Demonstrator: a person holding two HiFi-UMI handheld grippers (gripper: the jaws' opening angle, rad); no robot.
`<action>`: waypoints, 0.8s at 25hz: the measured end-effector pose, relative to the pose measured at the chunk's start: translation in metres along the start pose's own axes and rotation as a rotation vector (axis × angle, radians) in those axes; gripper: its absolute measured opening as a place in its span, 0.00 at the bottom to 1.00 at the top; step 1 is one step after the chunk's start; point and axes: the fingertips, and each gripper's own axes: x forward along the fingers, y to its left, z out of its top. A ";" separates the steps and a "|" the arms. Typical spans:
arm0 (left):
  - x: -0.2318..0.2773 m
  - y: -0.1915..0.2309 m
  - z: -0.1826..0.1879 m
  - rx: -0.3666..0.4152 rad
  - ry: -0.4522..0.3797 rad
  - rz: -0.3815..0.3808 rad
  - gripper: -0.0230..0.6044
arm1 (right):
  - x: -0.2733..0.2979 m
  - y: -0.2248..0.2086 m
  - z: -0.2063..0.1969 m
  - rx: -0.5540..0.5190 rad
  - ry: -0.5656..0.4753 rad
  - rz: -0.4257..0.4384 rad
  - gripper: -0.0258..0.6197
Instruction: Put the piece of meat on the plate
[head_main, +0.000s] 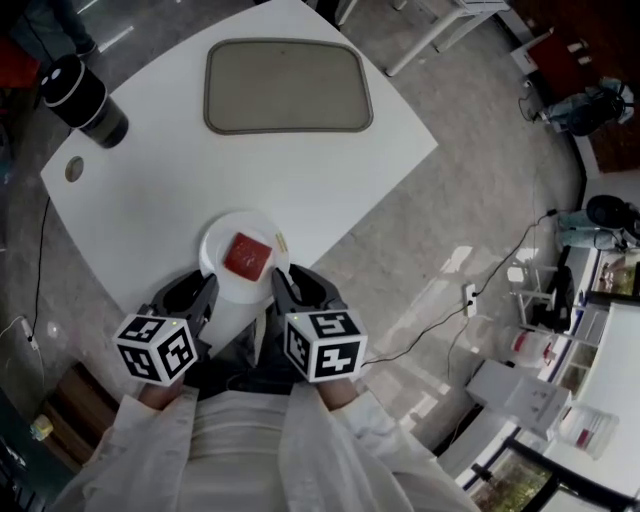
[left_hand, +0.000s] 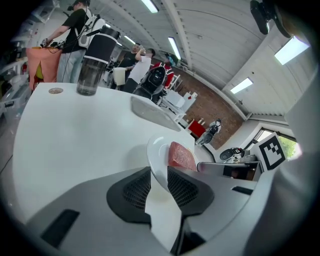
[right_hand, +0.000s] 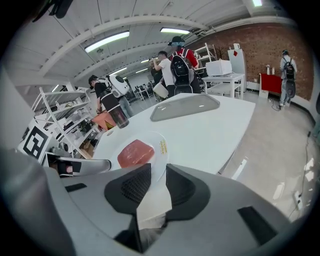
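Head view: the meat (head_main: 247, 255) lies in the middle of the plate (head_main: 212, 250), which sits near the table's (head_main: 150, 200) near edge. So the task looks done. The left gripper (head_main: 208, 290) and right gripper (head_main: 280, 285) flank the plate's near rim. The main risk, I judge, is a finger clipping that rim as the grippers move, which could slide the plate toward the edge or tip the meat off. The tray (head_main: 288, 85) at the far side is empty. A dark cup (head_main: 85, 100) stands at the far left corner, and I cannot tell what is in it.

Left gripper view: the fingers (left_hand: 135, 187) stand apart and grip nothing. The plate's rim shows through the gap, with the meat just beyond. A careless closing here could catch the rim.

Right gripper view: these fingers (right_hand: 132, 187) are also parted and empty. The plate and meat lie just ahead, so a forward push would shove the plate.
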 end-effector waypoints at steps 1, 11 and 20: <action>0.001 -0.001 0.002 -0.003 -0.005 0.007 0.21 | 0.001 -0.001 0.003 -0.003 0.001 0.007 0.20; 0.022 -0.004 0.032 -0.023 -0.052 0.112 0.21 | 0.028 -0.019 0.048 -0.086 0.021 0.117 0.19; 0.064 -0.016 0.078 -0.078 -0.096 0.175 0.21 | 0.050 -0.053 0.106 -0.138 0.044 0.190 0.19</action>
